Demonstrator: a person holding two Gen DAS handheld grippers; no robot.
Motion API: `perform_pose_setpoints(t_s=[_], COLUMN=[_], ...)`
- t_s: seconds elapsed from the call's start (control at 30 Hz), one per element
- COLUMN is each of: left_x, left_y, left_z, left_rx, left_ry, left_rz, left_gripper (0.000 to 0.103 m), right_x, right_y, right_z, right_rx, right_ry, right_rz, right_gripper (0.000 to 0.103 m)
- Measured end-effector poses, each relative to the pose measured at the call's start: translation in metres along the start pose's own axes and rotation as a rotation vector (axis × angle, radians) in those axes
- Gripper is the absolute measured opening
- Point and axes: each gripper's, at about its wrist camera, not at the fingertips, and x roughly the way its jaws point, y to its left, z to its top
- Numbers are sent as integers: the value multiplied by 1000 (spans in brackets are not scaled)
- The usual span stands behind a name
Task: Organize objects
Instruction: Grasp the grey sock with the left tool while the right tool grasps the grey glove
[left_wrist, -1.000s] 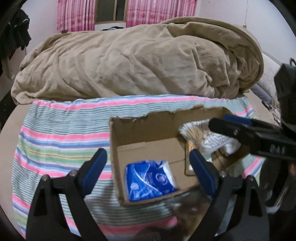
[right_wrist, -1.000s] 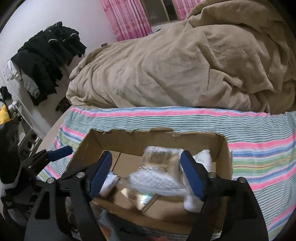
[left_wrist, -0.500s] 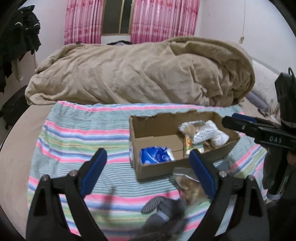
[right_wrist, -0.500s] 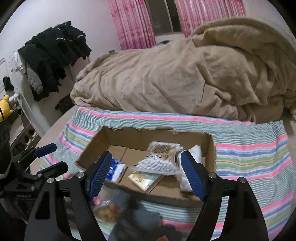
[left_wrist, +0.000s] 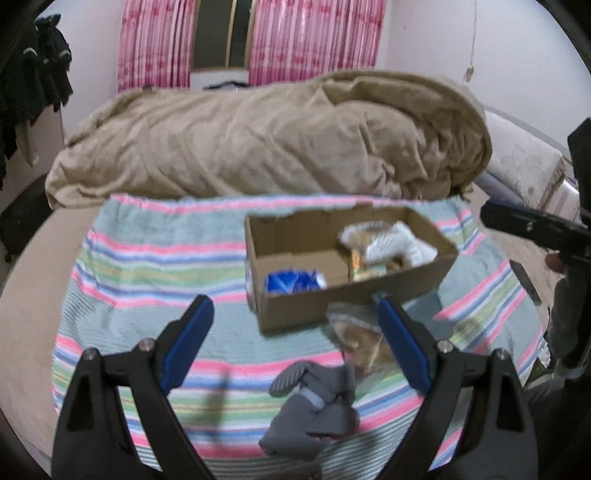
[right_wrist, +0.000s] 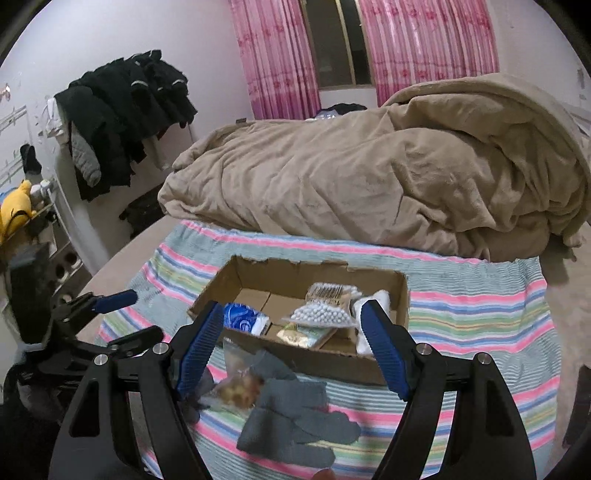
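- Two items lie outside the box (right_wrist: 295, 360): gray gloves (right_wrist: 291, 424) and a snack bag (right_wrist: 240, 384), touching, just in front of its near wall on the striped cloth (right_wrist: 480, 325).
- Your right gripper (right_wrist: 291, 354) sits above them, fingers spread, empty; drop straight, pinch one glove mid-body.
- Your left gripper (left_wrist: 293, 343) hovers alongside, also spread and empty; keep it apart.
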Motion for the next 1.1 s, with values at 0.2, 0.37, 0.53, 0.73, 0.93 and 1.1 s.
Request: perform_pose_setpoints(t_s=[0.2, 0.37, 0.53, 0.73, 0.93, 1.1], left_x=[22, 36, 48, 60, 65, 61], left_y=[-6, -4, -6, -6, -9, -15], left_z=[-18, -27, -44, -58, -67, -68], left_rx=[38, 54, 89, 107, 136, 151], left_ry=[65, 121, 186, 230, 223, 205], left_rz=[-1, -9, -33, -38, -22, -41], left_gripper=[92, 92, 92, 92, 85, 55], right_x=[18, 39, 59, 77, 96, 87], right_y=[0, -2, -2, 0, 1, 1], right_z=[-19, -35, -52, -67, -86, -81], right_rx=[-32, -47, -72, -89, -69, -73], right_ry=[83, 158, 241, 322, 384, 363], right_rz=[17, 37, 61, 78, 125, 146], right_gripper=[80, 80, 80, 79, 58, 52])
